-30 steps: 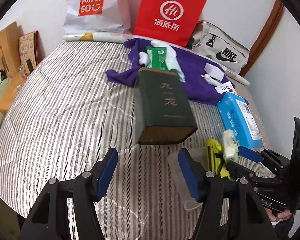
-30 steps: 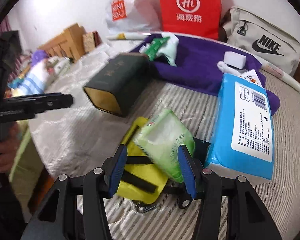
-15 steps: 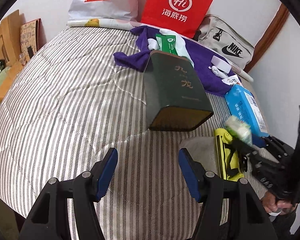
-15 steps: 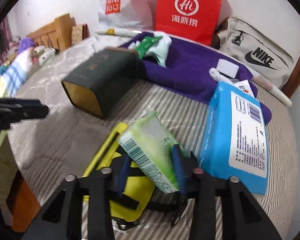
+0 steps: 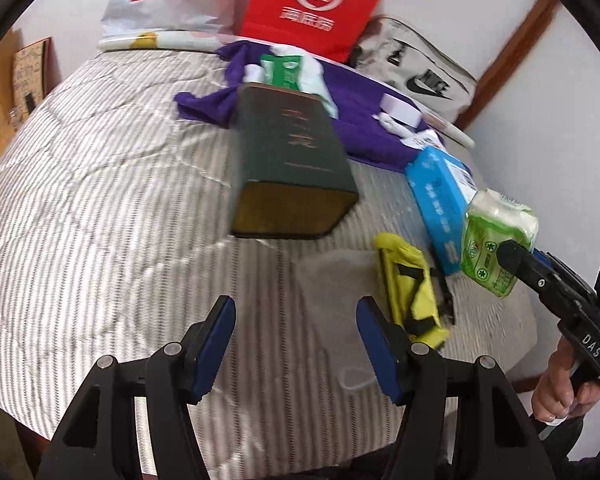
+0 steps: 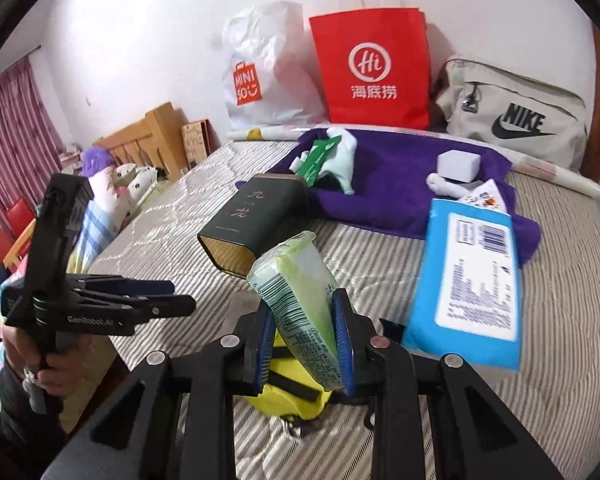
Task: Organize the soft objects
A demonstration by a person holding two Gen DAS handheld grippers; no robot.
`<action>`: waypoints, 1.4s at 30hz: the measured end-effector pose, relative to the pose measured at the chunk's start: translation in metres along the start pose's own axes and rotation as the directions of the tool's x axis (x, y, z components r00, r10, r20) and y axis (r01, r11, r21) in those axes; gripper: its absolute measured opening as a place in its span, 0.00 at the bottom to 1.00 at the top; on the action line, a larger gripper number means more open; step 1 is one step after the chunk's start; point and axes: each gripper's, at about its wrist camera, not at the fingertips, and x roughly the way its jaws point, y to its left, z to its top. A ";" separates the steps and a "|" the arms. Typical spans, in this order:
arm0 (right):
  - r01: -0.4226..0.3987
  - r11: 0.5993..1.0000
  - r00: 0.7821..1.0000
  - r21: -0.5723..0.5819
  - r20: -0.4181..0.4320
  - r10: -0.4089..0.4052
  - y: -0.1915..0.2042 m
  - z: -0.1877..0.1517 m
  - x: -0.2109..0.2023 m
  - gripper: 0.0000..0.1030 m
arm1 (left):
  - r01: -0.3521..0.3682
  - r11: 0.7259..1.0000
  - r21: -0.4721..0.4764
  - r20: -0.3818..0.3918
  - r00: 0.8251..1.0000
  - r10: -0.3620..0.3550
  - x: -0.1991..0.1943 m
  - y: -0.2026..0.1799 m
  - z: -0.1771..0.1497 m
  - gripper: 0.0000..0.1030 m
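Now, running left to right, the left gripper [image 6: 172, 296] is standing half open with nothing between its jaws. The right gripper [image 6: 302, 338], its jaws just closing, is pinching one green tissue pack [image 6: 300, 300] above the yellow pouch [image 6: 288, 394]. Behind are standing three bags (MINISO [image 6: 260, 76], Hi [image 6: 374, 68], NIKE [image 6: 516, 108]).

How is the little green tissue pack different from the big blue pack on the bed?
The green tissue pack is small and is held off the bed, tilted, between the fingers of the right gripper. The blue pack is much larger and lies flat on the striped bed cover, untouched, partly over a purple cloth. Both are soft plastic-wrapped packs with printed labels.
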 end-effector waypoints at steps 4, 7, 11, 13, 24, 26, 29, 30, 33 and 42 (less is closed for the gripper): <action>-0.029 0.999 1.000 0.041 0.004 0.028 -0.012 -0.011 -0.016 0.27 | 0.033 0.998 0.048 -0.008 0.999 -0.033 0.004 -0.022 -0.003 0.59; -0.009 0.999 1.000 0.053 -0.004 0.010 -0.018 -0.023 -0.024 0.27 | 0.065 0.995 0.080 -0.025 0.998 -0.063 0.010 -0.040 -0.003 0.59; 0.022 0.998 1.000 0.066 -0.010 -0.022 -0.030 -0.036 -0.036 0.27 | 0.061 0.992 0.112 -0.047 0.997 -0.056 0.023 -0.060 -0.002 0.60; 0.049 0.996 0.999 0.070 -0.016 -0.048 -0.037 -0.043 -0.041 0.27 | 0.056 0.991 0.118 -0.062 0.997 -0.049 0.033 -0.068 -0.001 0.61; 0.140 0.983 0.984 0.118 -0.123 -0.126 -0.076 -0.072 -0.026 0.27 | 0.003 0.983 0.186 -0.144 0.989 0.024 0.074 -0.103 -0.007 0.66; 0.141 0.983 0.985 0.121 -0.120 -0.126 -0.079 -0.072 -0.024 0.27 | -0.002 0.980 0.200 -0.143 0.989 0.031 0.076 -0.106 -0.007 0.73; 0.125 0.982 0.988 0.145 -0.106 -0.110 -0.087 -0.070 -0.021 0.27 | -0.034 0.970 0.242 -0.138 0.988 0.069 0.080 -0.115 -0.008 0.79; 0.124 0.981 0.989 0.151 -0.103 -0.109 -0.088 -0.069 -0.019 0.27 | -0.047 0.965 0.258 -0.134 0.987 0.084 0.082 -0.118 -0.008 0.80; 0.100 0.979 0.992 0.176 -0.099 -0.083 -0.094 -0.069 -0.015 0.27 | -0.088 0.949 0.303 -0.118 0.985 0.129 0.086 -0.127 -0.012 0.84; 0.123 0.980 0.986 0.159 -0.129 -0.103 -0.099 -0.070 0.002 0.33 | -0.165 0.927 0.337 -0.053 0.980 0.194 0.088 -0.133 -0.017 0.86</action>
